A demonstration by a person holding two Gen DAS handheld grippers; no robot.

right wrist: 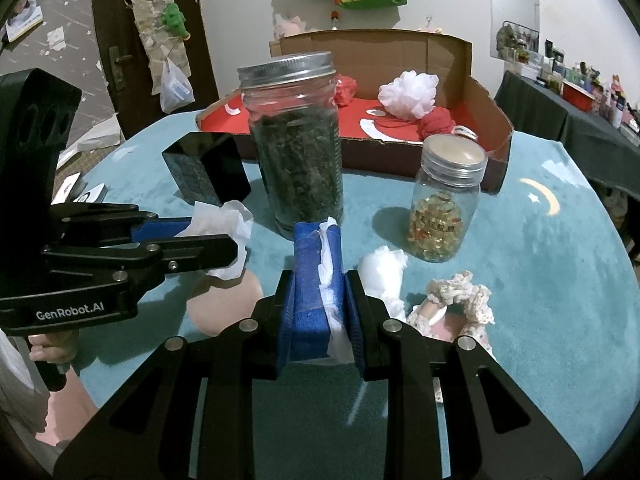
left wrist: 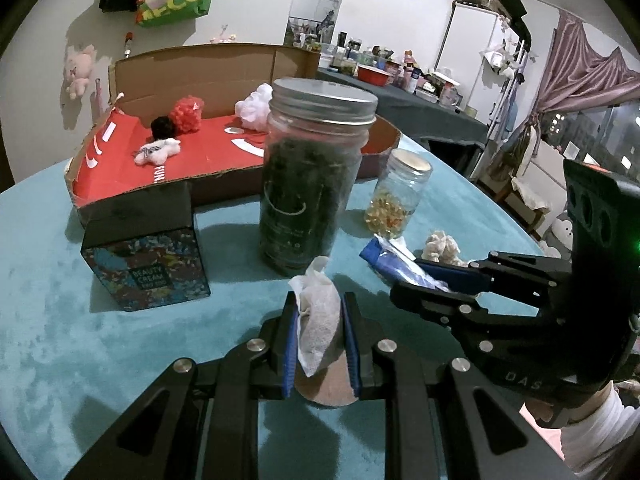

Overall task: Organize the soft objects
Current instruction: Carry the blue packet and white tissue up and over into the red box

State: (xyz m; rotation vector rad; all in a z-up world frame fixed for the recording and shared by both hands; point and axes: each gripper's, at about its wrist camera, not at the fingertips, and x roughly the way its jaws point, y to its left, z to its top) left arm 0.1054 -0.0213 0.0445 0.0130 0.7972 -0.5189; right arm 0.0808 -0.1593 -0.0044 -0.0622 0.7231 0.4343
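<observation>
Your left wrist camera sits low over the teal surface [left wrist: 60, 320], looking forward along its jaws toward the tall jar [left wrist: 312, 176] close ahead and the cardboard box [left wrist: 208, 68] behind it. Your right wrist camera faces the same way from just beside it (slightly rightward), so both share jar, box, and each other's gripper

— What's the right gripper [right wrist: 320, 300] holding?
— It's squeezing a blue tissue pack [right wrist: 310, 280], white tissue poking out.
— And the left gripper [right wrist: 224, 240]?
— It's pinching a crumpled tissue [right wrist: 224, 220] over a pink pad [right wrist: 224, 300], just beside the tall jar [right wrist: 296, 140] on the teal tablecloth [right wrist: 540, 280].
</observation>
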